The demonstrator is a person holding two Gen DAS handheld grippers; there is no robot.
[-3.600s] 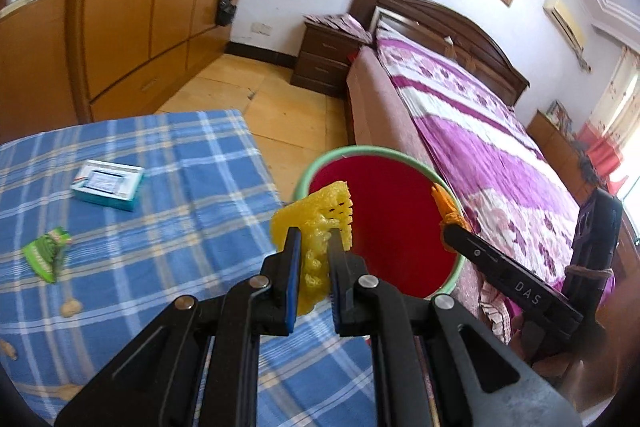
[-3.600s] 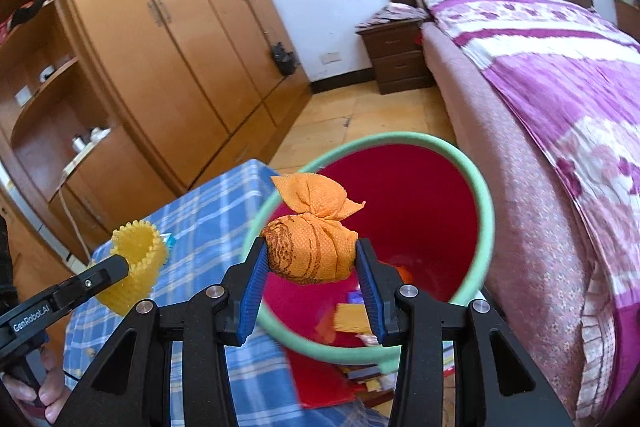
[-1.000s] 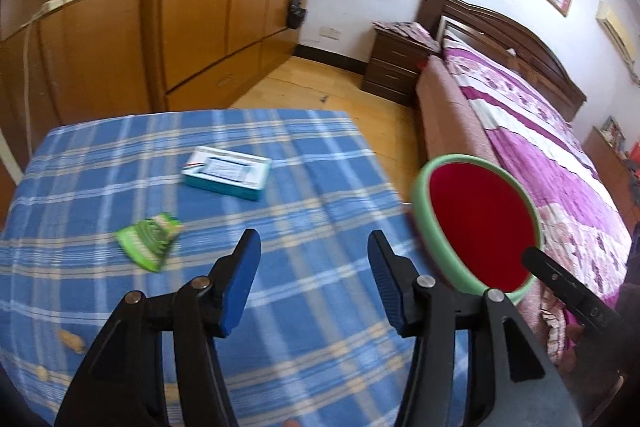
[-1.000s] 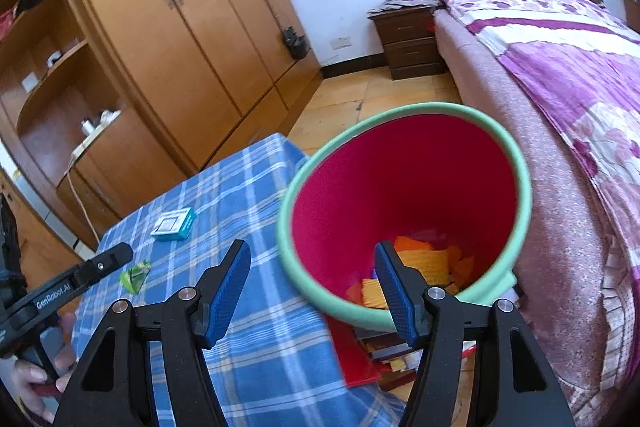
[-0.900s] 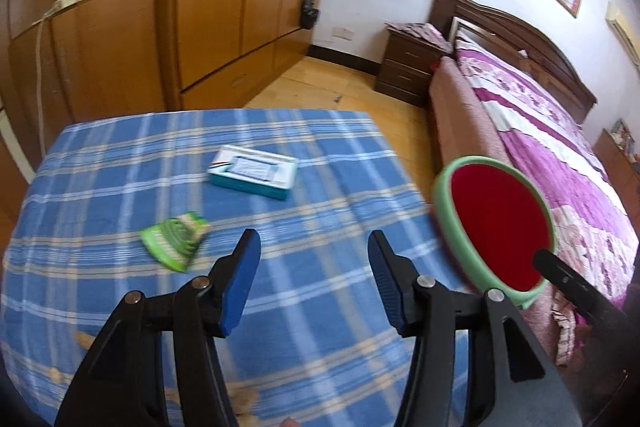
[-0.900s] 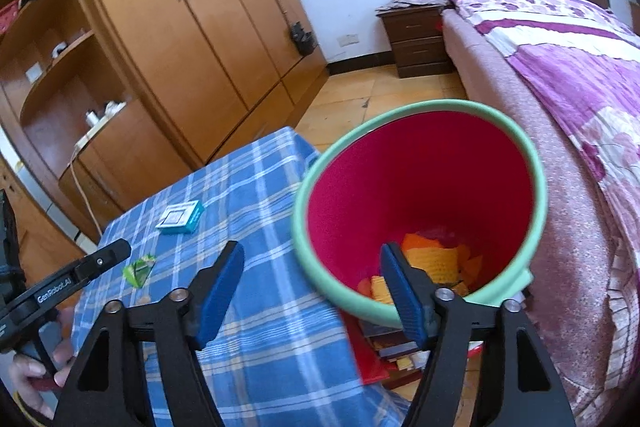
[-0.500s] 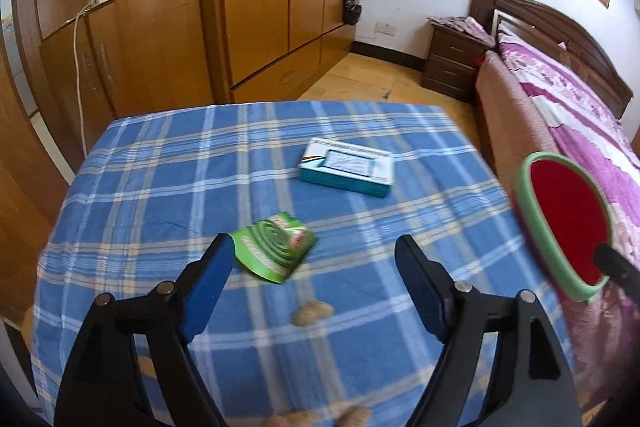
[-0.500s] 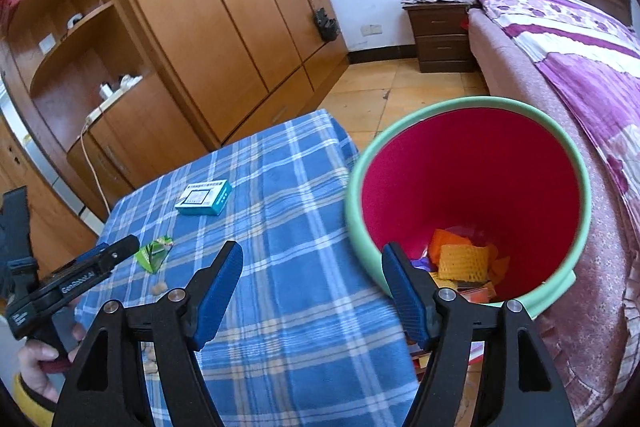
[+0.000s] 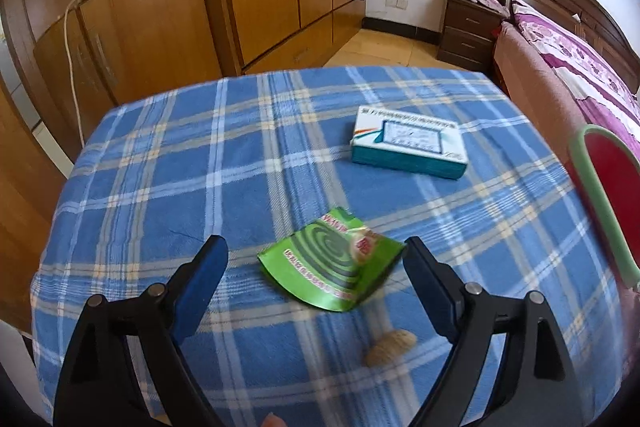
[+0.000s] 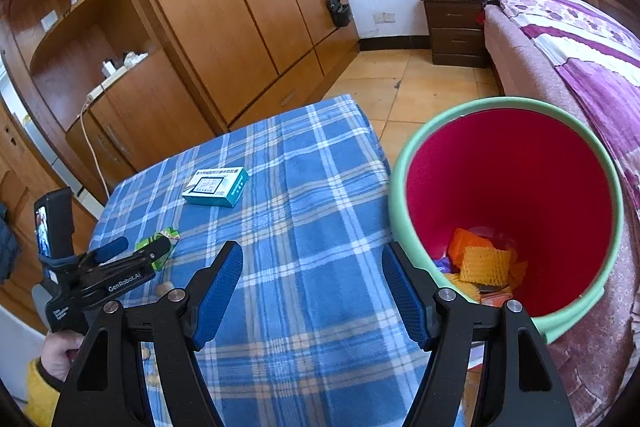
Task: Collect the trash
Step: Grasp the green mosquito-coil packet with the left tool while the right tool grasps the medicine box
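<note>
Both claws are released and hold nothing. Seen from the left wrist, the left claw (image 9: 316,267) is low in the frame over the desk (image 9: 168,155), which is covered with a blue checked cloth. Its jaws are opening, and the green wrapper (image 9: 332,267) lies on the cloth between the two blue pads, not touched by them. This wrapper has a dark spiral print and red letters along its edge. Just below it, near the right pad, a small beige peanut shell (image 9: 390,347) lies on the cloth. Higher in the frame, toward the right, a white and teal box (image 9: 408,143) lies flat, well apart from the wrapper.

Seen from the right wrist, the right claw (image 10: 312,291) stands with its jaws wide apart over the near part of the desk. At the right of that frame is the red bin (image 10: 512,187) with a green rim, just beside the desk edge. Orange and yellow trash (image 10: 484,263) lies at its bottom. At the lower left, a hand (image 10: 60,351) with a yellow sleeve holds the left tool.
</note>
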